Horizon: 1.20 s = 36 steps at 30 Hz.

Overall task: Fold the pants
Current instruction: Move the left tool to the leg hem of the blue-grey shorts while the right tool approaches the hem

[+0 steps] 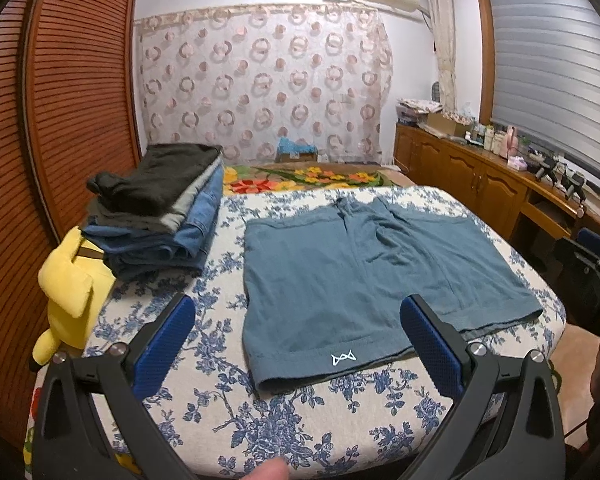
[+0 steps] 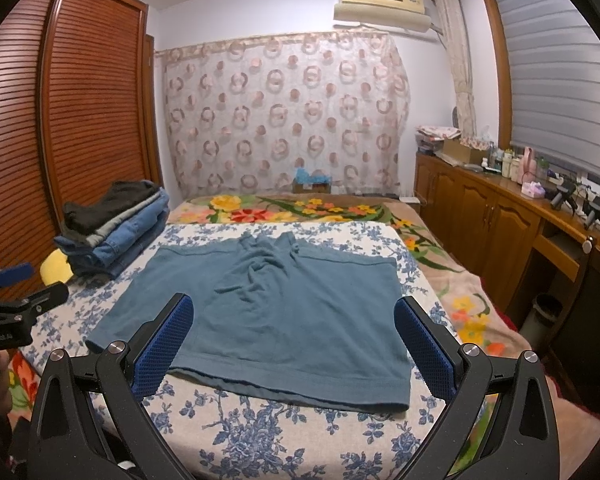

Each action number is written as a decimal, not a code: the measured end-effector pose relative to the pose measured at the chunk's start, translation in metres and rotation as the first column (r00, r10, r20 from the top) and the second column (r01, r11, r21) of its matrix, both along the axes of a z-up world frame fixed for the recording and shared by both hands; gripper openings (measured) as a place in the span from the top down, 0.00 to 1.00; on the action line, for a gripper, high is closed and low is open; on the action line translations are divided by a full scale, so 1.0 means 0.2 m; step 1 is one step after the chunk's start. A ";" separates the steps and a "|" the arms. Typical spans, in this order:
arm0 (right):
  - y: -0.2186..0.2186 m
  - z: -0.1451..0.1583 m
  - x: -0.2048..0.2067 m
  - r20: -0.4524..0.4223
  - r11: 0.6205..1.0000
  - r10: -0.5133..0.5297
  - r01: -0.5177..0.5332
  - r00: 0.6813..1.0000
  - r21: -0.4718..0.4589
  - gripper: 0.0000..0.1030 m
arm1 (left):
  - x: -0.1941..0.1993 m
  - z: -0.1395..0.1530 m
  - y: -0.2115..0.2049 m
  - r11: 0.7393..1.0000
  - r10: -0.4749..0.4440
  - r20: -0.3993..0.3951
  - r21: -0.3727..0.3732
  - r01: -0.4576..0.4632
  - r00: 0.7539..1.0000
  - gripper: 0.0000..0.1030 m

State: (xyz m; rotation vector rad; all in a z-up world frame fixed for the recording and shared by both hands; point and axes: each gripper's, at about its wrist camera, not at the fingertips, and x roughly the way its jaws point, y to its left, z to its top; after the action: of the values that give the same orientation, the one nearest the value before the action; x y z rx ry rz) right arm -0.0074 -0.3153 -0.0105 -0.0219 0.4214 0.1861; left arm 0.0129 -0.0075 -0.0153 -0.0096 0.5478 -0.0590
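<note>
Both my claws hang with jaws wide apart and nothing between them: the left claw (image 1: 296, 344) at lower centre of its view, the right claw (image 2: 294, 340) likewise. Beyond them, mid-frame, the teal knit cotton shorts (image 2: 268, 308) lie flat on the blue-and-white floral bedspread (image 2: 256, 432), hems toward me, waistband away. I judge them light, limp and non-slippery; they'll sag unless pinched at the hem corners or the waistband ends. Further off, upper left, sits a stack of folded jeans and dark garments (image 1: 168, 212).
</note>
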 end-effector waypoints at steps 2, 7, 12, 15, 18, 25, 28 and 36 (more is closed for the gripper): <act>0.05 0.00 0.01 -0.007 1.000 0.006 -0.006 1.000 -0.001 0.01 | 0.02 -0.03 0.00 1.000 -0.011 -0.019 -0.001 0.011 1.000 0.00; 0.01 -0.06 0.06 -0.038 1.000 0.017 -0.017 0.999 -0.006 0.01 | 0.05 -0.10 0.01 0.999 -0.035 -0.061 -0.011 0.034 0.998 0.00; -0.03 -0.12 0.09 -0.100 0.999 0.046 -0.048 0.994 -0.021 0.01 | 0.09 -0.17 0.04 0.999 -0.045 -0.098 -0.013 0.044 0.994 0.00; -0.04 -0.18 0.14 -0.146 0.997 0.066 -0.070 0.987 -0.026 0.01 | 0.11 -0.20 0.05 0.998 -0.059 -0.123 -0.021 0.057 0.991 0.00; -0.05 -0.25 0.18 -0.187 0.995 0.088 -0.095 0.978 -0.028 0.01 | 0.13 -0.24 0.08 0.999 -0.052 -0.143 -0.022 0.049 0.988 0.00; -0.07 -0.39 0.28 -0.264 0.995 0.078 -0.092 0.961 -0.041 0.01 | 0.14 -0.30 0.17 0.997 -0.049 -0.163 -0.065 0.039 0.985 0.00; -0.11 -0.46 0.32 -0.300 0.996 0.065 -0.081 0.952 -0.041 0.01 | 0.14 -0.32 0.21 0.996 -0.045 -0.167 -0.078 0.032 0.985 0.05; -0.16 -0.53 0.34 -0.338 0.996 0.049 -0.069 0.940 -0.047 0.02 | 0.13 -0.37 0.25 0.994 -0.052 -0.190 -0.100 0.033 0.980 0.24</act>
State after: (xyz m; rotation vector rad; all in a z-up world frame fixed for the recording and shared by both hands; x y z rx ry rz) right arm 0.0605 -0.3472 -0.1157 -0.0609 0.7687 0.2379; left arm 0.0382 0.0422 -0.0883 -0.0985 0.7388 -0.1274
